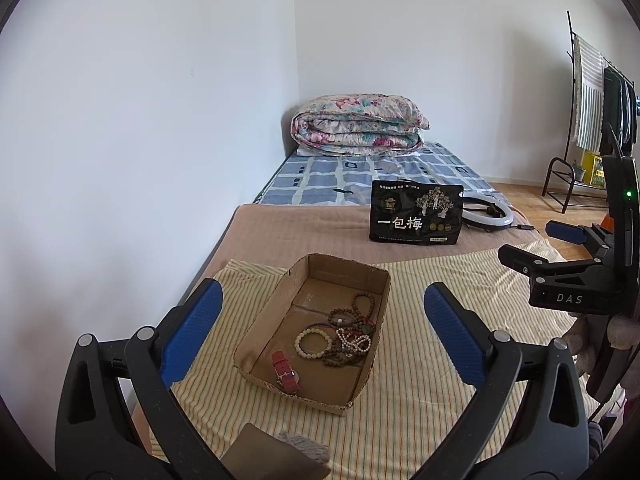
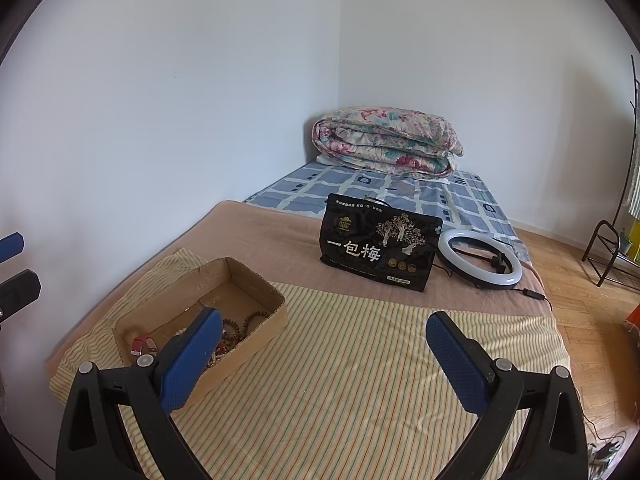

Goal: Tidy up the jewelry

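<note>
Both the left tongs [image 1: 320, 320] and the right tongs [image 2: 324, 344] gape wide and hold nothing. In the cardboard box [image 1: 256, 320] on the bed lie tangled bead bracelets [image 1: 344, 336] and a red watch [image 1: 285, 372]. The strands look light, limp and snag-prone; pinch 1 loop at its free edge.

Bed [image 1: 304, 236] — striped cloth [image 1: 420, 360], box [image 1: 280, 304]

A home bedroom: bed [image 1: 360, 176] with folded floral quilt [image 1: 358, 126], clothes rack [image 1: 600, 100] nearby.
</note>
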A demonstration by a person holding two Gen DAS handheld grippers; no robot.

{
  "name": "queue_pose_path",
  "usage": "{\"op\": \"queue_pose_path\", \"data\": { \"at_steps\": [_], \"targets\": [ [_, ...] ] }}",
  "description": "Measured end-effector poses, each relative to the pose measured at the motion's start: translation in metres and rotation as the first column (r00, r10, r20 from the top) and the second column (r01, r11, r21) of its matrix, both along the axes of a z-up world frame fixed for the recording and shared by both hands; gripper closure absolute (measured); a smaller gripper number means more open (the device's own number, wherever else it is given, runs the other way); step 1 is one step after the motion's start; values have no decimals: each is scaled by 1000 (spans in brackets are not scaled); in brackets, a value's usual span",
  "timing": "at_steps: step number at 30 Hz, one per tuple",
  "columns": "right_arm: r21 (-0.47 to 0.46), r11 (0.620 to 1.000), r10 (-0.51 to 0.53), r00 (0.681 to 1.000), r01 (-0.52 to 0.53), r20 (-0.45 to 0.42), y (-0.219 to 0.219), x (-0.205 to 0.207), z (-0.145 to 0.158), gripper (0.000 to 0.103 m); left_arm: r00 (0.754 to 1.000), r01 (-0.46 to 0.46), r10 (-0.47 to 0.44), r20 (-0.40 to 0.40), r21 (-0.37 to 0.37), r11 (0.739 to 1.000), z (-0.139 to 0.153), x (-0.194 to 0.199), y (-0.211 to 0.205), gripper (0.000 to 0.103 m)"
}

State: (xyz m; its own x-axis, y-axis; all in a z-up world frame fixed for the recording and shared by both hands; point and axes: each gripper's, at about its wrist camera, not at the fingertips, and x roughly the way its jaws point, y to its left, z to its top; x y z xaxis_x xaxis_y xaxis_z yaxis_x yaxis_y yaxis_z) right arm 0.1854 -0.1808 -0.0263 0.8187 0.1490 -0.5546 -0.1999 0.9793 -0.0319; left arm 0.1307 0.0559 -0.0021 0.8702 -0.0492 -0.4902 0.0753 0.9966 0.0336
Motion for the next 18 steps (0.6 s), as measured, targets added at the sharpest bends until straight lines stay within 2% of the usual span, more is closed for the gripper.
{"op": "queue_pose_path", "data": {
  "at_steps": [18],
  "targets": [
    [-2, 1000, -6, 1000, 6, -4, -4, 0, -2, 0, 1000, -4, 4, -9, 2, 1000, 1, -1, -7, 1]
  ]
}}
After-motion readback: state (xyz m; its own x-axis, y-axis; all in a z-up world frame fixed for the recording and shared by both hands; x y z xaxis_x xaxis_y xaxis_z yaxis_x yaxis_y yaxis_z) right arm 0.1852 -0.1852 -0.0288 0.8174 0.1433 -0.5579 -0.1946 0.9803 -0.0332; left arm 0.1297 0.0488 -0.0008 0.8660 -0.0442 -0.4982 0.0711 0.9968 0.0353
